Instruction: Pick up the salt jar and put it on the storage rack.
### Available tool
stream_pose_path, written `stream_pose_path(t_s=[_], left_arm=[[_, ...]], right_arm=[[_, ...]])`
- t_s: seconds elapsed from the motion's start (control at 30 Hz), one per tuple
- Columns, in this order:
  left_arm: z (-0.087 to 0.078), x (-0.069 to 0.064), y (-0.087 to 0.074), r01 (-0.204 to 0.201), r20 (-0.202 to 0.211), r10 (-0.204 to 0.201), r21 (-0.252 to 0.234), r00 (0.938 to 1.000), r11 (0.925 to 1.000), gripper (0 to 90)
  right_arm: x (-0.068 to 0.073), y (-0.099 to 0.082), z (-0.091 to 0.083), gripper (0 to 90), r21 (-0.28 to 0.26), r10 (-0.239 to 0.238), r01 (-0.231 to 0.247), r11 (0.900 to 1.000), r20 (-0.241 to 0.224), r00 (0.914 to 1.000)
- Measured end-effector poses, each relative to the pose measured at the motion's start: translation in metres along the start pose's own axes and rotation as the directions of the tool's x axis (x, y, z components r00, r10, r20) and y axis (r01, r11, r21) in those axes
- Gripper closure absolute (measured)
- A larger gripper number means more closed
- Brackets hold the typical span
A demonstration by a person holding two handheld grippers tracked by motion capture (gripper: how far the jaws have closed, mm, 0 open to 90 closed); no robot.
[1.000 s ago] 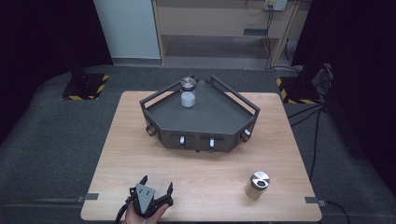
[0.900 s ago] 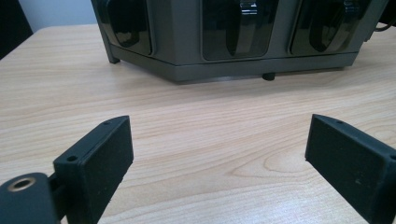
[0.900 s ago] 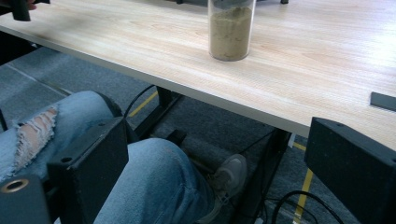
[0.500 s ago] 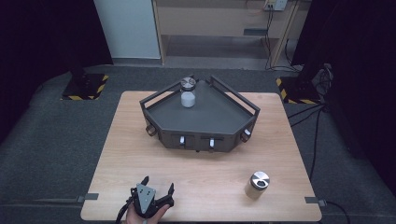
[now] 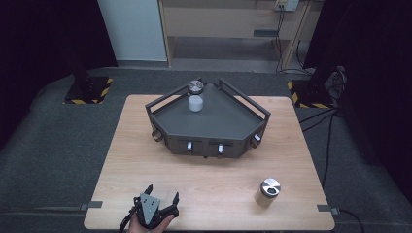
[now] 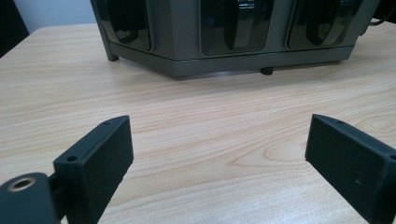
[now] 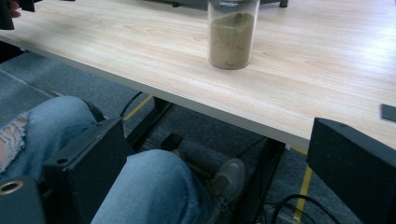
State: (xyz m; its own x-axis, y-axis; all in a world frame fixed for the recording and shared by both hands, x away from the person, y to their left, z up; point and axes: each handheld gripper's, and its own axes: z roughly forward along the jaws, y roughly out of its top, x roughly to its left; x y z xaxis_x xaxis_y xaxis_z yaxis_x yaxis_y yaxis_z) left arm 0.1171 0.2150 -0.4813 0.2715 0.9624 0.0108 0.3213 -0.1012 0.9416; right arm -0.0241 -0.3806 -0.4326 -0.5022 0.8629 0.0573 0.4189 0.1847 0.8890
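Both tools wait wide open and empty; you have yet to reach for a jar.

Your left gripper [image 5: 162, 193] sits at the lower left of the high view, near the table [image 5: 218, 189] edge, jaws spread with nothing between them, facing the dark tray [image 5: 209, 128]. Your right gripper [image 7: 219, 163] hangs below the table edge over your knees, jaws equally wide and empty. The capped jar of brown powder [image 5: 267, 192] stands alone at the lower right of the high view, well apart from both. I judge the next move is lifting the right gripper level with that jar and straddling it squarely.
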Motion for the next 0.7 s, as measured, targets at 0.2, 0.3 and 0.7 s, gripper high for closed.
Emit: stream_pose_path(t_s=[0.2,0.3,0.7], left_arm=[[-0.008,0.004,-0.004,-0.001,-0.005,0.001,0.001,1.0,1.0,6.8],[-0.013,0.008,-0.006,0.004,-0.02,-0.004,0.003,0.9998,1.0,6.8],[-0.021,0.015,-0.011,0.019,-0.06,-0.018,0.012,0.998,0.9998,6.8]], right_arm=[[-0.002,0.006,0.012,5.3,0.004,-0.015,0.015,0.9999,-0.035,0.9993],[-0.004,0.008,0.018,5.3,0.01,-0.012,0.013,0.9999,-0.055,0.9984],[-0.007,0.012,0.027,5.2,0.009,-0.015,0.016,0.9998,-0.082,0.9966]])
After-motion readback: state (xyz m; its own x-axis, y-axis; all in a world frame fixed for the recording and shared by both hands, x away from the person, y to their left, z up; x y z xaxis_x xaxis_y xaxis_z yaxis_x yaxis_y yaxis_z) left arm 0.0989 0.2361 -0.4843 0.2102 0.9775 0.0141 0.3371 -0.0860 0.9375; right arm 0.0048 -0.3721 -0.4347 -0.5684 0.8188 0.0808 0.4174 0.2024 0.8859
